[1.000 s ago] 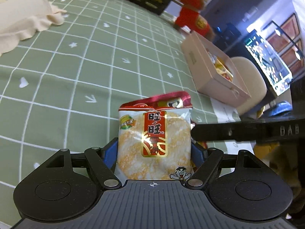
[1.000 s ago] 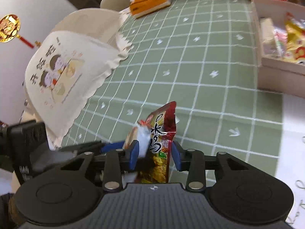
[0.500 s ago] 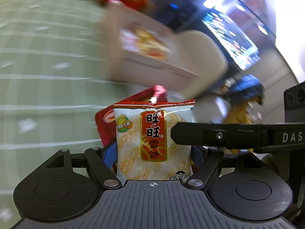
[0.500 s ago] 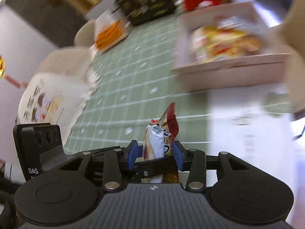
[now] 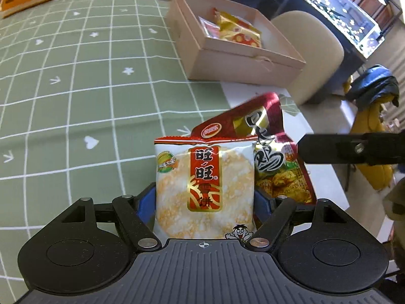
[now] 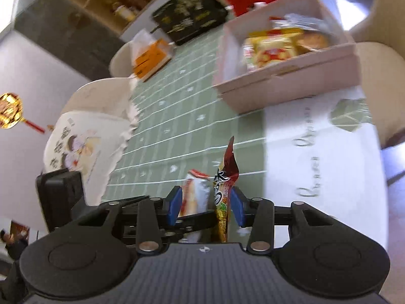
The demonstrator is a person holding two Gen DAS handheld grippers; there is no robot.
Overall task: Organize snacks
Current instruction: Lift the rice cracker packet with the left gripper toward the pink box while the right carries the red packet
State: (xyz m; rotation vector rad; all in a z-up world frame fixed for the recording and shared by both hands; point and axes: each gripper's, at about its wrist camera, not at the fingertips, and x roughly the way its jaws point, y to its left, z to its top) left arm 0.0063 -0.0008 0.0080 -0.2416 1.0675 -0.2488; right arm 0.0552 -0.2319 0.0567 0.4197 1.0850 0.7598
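Jaws clamped on rice-cracker packet [image 5: 202, 190]

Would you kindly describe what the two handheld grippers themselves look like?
Both match: the left gripper and right gripper have a ribbed dark-grey body, two round black discs at the sides, black linkage arms with silver rivets, blue finger pads, and a small white crosshair mark at centre. No cables or sleeves show.

A home dining room. A green checked tablecloth [image 5: 76, 88] covers the table, cream chairs [image 5: 311, 50] around it. A lit fish tank [image 5: 341, 12] and a gold lucky charm [image 6: 10, 110] hang nearby.
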